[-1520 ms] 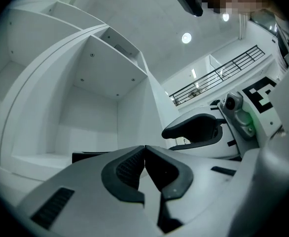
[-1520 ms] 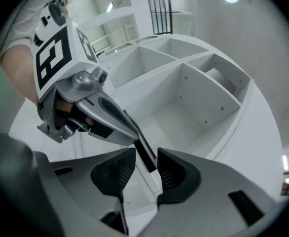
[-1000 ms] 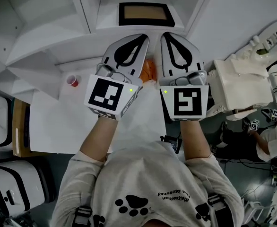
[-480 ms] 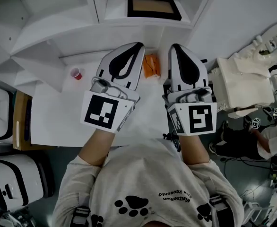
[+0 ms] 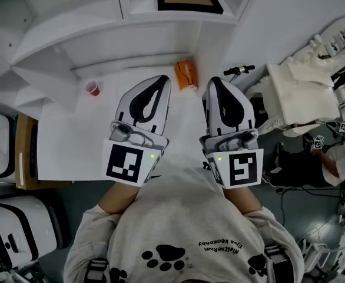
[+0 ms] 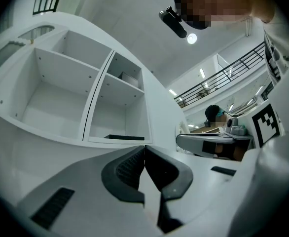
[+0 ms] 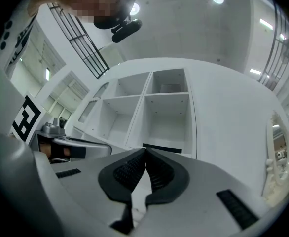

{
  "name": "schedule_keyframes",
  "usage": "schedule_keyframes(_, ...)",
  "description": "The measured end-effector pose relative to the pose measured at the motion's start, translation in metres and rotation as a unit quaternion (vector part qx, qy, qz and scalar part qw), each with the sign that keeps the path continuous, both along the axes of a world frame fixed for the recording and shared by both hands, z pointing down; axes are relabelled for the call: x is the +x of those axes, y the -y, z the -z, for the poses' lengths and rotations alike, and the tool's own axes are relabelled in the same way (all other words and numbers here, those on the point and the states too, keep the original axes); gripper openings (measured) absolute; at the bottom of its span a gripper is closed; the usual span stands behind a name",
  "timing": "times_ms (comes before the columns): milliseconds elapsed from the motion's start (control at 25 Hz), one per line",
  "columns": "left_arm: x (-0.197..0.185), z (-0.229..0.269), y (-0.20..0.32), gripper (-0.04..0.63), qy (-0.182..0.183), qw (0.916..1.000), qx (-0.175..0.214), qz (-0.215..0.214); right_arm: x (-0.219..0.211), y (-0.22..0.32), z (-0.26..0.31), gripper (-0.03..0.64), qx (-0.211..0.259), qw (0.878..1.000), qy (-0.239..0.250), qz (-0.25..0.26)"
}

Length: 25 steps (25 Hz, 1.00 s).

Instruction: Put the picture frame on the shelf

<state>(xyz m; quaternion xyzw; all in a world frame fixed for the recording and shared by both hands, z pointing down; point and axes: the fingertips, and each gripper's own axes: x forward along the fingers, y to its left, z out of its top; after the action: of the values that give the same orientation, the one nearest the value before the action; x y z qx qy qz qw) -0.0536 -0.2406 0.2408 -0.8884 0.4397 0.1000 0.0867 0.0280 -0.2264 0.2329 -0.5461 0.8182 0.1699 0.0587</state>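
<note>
Back come both grippers from the shelf [image 5: 102, 28]: left gripper [image 5: 162, 79] and right gripper [image 5: 214, 82], jaws together, empty. Picture frame [image 5: 189, 0] lies flat in its bay, dead ahead, long axis crosswise.

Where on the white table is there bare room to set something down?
Widest bare patch: the table left of the left claw, below the red cup. A narrow strip runs between it and the right claw. Crowded round the orange packet between their tips. The shelf bay left of the picture frame looks bare.
</note>
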Motion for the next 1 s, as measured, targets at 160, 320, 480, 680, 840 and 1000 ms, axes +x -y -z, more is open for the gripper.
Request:
schedule_keyframes(160, -0.007, -0.012, -0.013, 0.020, -0.016, 0.9998, -0.011, 0.004, -0.006, -0.017, -0.011, 0.032, 0.003, 1.000, -0.006, -0.010)
schedule_keyframes(320, -0.011, -0.028, -0.026, 0.021, -0.012, 0.9996, -0.024, 0.000, -0.011, -0.031, -0.027, 0.032, -0.005, 1.000, -0.005, -0.017)
schedule_keyframes(480, -0.012, -0.046, -0.034, 0.020, -0.011, 0.9992, -0.039, -0.004, -0.014, -0.041, -0.043, 0.032, -0.015, 1.000, -0.009, -0.021)
schedule_keyframes(680, -0.007, -0.069, -0.040, 0.021, -0.001, 0.9987, -0.049, -0.014, -0.020, -0.047, -0.068, 0.032, -0.027, 0.999, -0.010, -0.014)
schedule_keyframes(840, -0.007, -0.091, -0.042, 0.021, 0.006, 0.9977, -0.067, -0.011, -0.024, -0.048, -0.091, 0.032, -0.057, 0.998, 0.000, -0.009)
schedule_keyframes(1000, -0.011, -0.103, -0.044, 0.020, 0.005, 0.9970, -0.077, -0.007, -0.029, -0.048, -0.107, 0.032, -0.074, 0.997, -0.002, -0.007)
